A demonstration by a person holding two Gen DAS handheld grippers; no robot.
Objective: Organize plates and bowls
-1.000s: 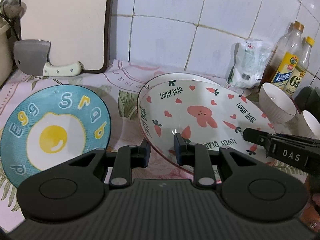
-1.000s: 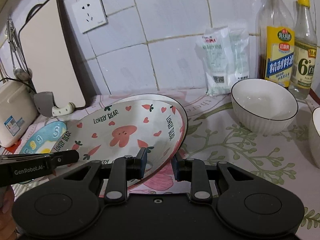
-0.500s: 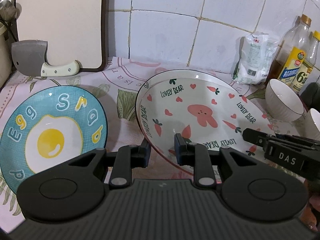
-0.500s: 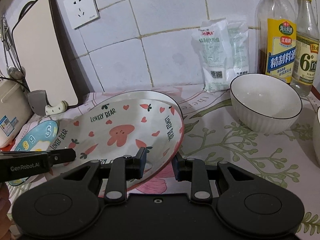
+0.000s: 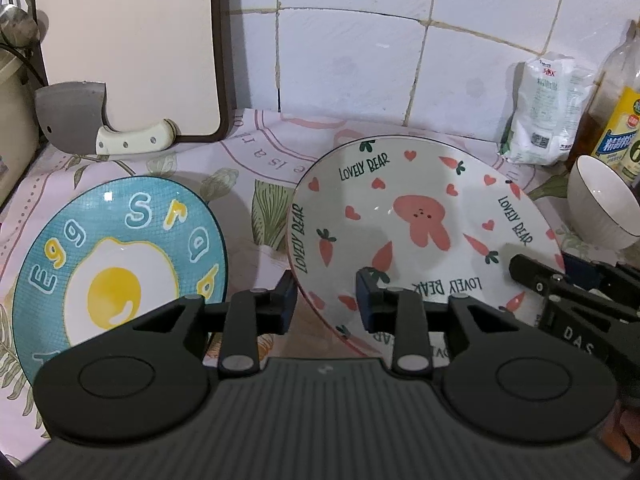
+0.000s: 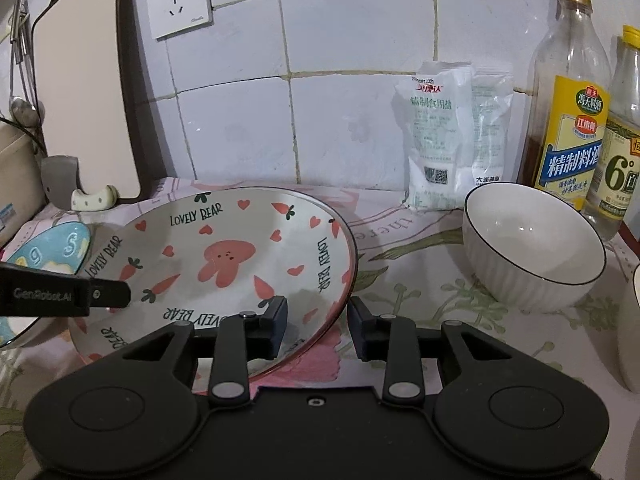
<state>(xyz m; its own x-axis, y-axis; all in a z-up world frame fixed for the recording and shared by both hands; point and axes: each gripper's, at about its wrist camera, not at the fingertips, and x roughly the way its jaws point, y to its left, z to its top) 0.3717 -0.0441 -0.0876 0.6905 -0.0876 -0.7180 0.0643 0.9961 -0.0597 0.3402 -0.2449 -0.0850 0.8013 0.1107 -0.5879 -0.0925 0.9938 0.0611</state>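
Note:
The white "Lovely Bear" rabbit plate is held tilted above the counter between both grippers. My left gripper is shut on its left rim; my right gripper is shut on its right rim, and the plate fills the left of the right wrist view. A blue "Egg" plate lies flat on the cloth to the left and shows in part in the right wrist view. A white ribbed bowl stands on the right; it also shows in the left wrist view.
A cleaver and a cutting board lean on the tiled wall at back left. A salt bag and two bottles stand at back right. Another white bowl's edge is at the far right.
Both grippers have lifted the rabbit plate off the plate beneath it and drawn it up and toward me. The blue plate and bowls have not moved.

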